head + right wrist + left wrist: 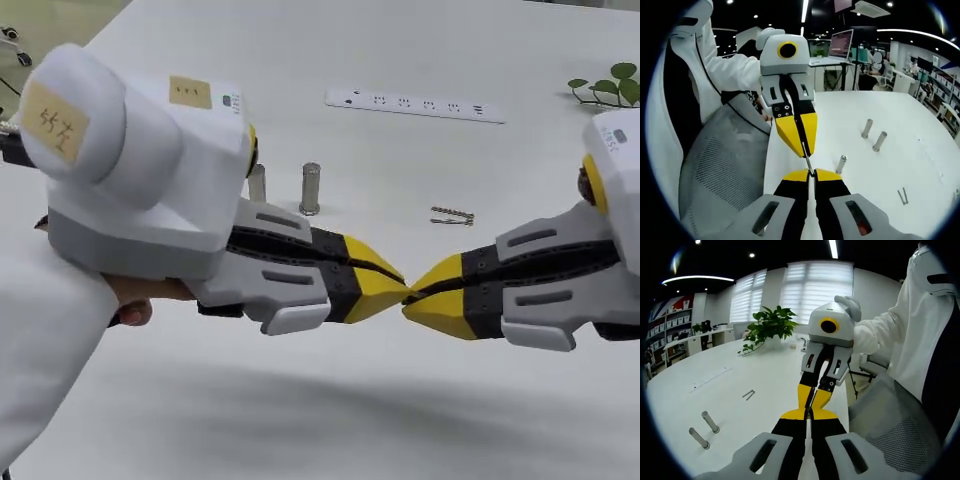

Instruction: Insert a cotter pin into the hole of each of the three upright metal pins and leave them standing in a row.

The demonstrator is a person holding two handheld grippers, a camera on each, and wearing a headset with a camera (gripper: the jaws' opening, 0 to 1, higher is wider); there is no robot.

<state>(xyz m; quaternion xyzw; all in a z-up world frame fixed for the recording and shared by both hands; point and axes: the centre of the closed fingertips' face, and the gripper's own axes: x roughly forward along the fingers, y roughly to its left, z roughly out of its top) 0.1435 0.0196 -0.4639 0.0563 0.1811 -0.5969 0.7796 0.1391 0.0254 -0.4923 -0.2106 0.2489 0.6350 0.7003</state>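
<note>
Head view: left claw (388,285), right claw (424,294) closed tip-to-tip

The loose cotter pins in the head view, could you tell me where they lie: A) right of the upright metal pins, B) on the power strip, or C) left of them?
A: the cotter pins lie on the table, right of the upright metal pins.
</note>
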